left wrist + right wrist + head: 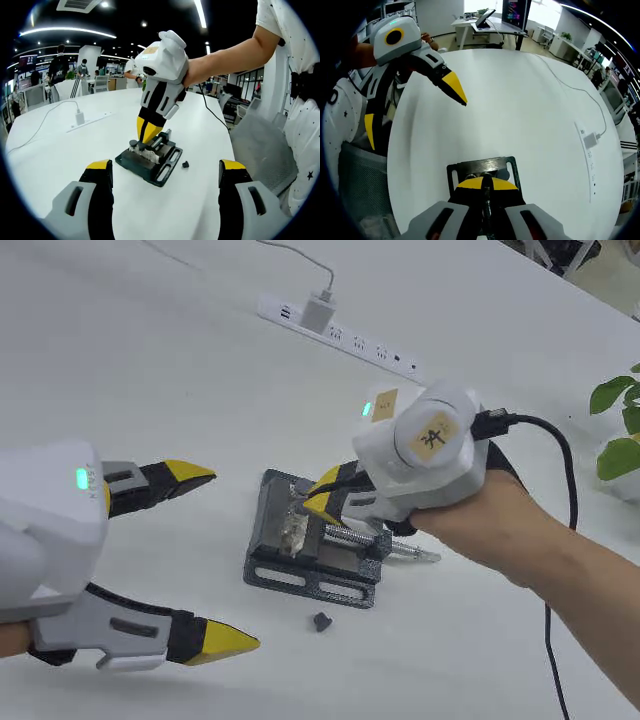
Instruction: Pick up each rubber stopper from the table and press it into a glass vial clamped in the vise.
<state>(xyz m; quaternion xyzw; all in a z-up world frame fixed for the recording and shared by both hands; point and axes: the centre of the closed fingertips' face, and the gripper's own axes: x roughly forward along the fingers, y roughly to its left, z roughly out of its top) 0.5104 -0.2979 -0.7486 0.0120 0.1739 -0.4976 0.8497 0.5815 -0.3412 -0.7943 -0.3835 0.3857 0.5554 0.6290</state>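
A dark vise (312, 578) sits mid-table with a glass vial (292, 533) clamped in it. My right gripper (318, 496) points down at the vial, its yellow tips pressed together on a small dark rubber stopper (486, 181). The left gripper view shows that gripper (146, 131) above the vise (165, 167), where dark caps (133, 143) top the clamped vials. Just in front of the vise a loose black stopper (321, 621) lies on the table, also visible as the stopper (185, 164). My left gripper (215, 558) hovers left of the vise, open and holding nothing.
A white power strip (345, 336) with a plugged-in charger lies at the back of the white table (150, 370). The right gripper's black cable (565, 470) trails right, near a green plant (620, 430). People and desks stand far behind in the left gripper view.
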